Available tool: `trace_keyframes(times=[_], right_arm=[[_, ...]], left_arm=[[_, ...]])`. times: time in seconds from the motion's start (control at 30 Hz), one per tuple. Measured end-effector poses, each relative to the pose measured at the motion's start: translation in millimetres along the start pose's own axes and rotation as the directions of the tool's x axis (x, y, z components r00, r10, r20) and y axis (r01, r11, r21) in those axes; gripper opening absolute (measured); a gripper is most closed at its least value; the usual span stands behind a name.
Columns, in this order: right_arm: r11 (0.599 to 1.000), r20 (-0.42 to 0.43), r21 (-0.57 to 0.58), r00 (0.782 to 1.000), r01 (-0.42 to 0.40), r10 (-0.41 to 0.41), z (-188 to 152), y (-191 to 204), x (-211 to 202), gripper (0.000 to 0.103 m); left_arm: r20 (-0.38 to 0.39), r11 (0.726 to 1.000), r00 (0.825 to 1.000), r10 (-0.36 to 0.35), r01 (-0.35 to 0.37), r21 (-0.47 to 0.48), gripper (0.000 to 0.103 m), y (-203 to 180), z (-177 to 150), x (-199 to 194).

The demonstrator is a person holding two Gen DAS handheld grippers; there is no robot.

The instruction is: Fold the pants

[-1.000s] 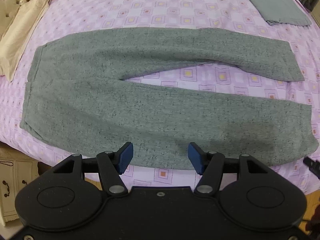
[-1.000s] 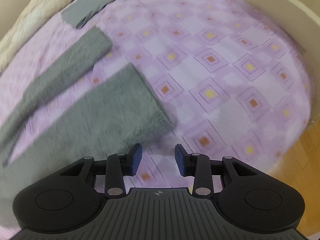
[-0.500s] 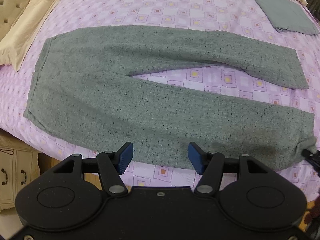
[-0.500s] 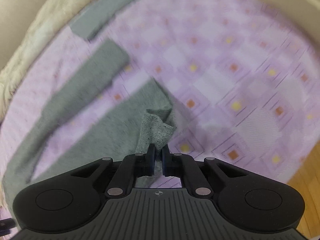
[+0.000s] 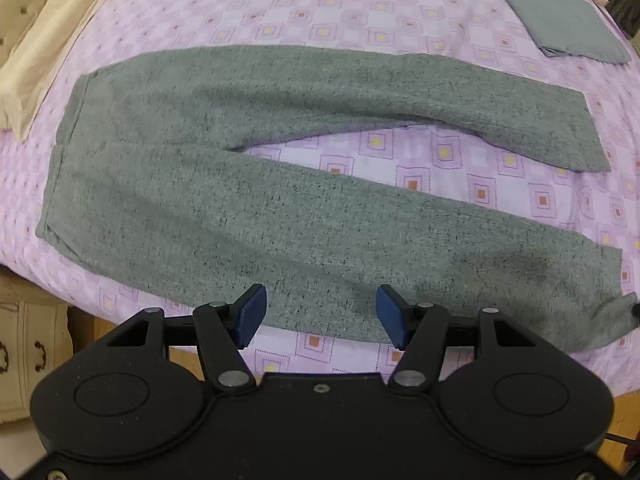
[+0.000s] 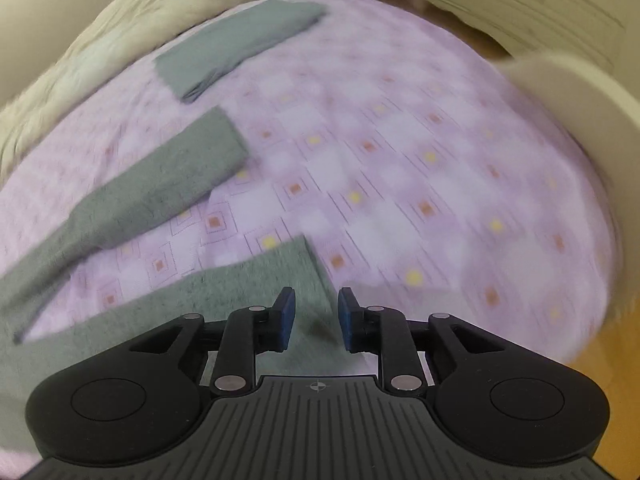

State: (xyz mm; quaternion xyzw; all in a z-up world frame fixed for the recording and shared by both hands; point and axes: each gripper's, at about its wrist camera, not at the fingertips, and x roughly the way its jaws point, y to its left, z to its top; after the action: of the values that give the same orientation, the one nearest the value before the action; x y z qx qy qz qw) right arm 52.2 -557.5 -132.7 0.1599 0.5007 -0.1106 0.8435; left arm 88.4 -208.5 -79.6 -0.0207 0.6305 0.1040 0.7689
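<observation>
Grey knit pants [image 5: 280,216] lie flat on the purple patterned bed sheet [image 5: 360,12], waistband to the left and both legs stretched out to the right. My left gripper [image 5: 318,312] hovers open over the near leg's lower edge, with nothing between its blue pads. In the right wrist view the far leg [image 6: 160,184] and the near leg's cuff [image 6: 248,288] show. My right gripper [image 6: 316,316] sits over the cuff's corner. Its jaws are opening, and the cloth shows in the gap below them, with neither pad pressing on it.
A folded grey cloth [image 5: 560,16] lies at the far right of the bed, seen also as the folded cloth [image 6: 236,48]. Cream pillows [image 5: 48,48] sit at the far left and a cream blanket [image 6: 120,28] along the far side. A white cabinet [image 5: 24,344] stands by the bed.
Half a second ago my right gripper was shut on the near leg's cuff, bunching it up. Now its jaws have parted and the cuff lies flat. The left view is almost unchanged.
</observation>
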Motion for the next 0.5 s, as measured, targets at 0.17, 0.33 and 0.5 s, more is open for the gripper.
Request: trace_keyframes(times=[0.17,0.33,0.5], right_arm=[[1.0,0.035,-0.005,0.999,-0.017,0.017,23.3,-6.2,12.5,0.023],[0.994,-0.087,-0.052,0.992,-0.095,0.091,26.2,2.1,60.3,0.023],[0.989,-0.124,-0.102,0.988,-0.103,0.09,16.3,19.8,73.0,0.013]], left_arm=[[0.005,0.999,1.0,0.018,-0.018,-0.028,0.064,5.9,0.9,-0.5],[-0.02,0.999,1.0,0.015,-0.015,-0.038,0.064,6.4,2.2,6.4],[-0.009,1.0,1.0,0.014,-0.015,-0.013,0.064,1.7,0.4,6.6]])
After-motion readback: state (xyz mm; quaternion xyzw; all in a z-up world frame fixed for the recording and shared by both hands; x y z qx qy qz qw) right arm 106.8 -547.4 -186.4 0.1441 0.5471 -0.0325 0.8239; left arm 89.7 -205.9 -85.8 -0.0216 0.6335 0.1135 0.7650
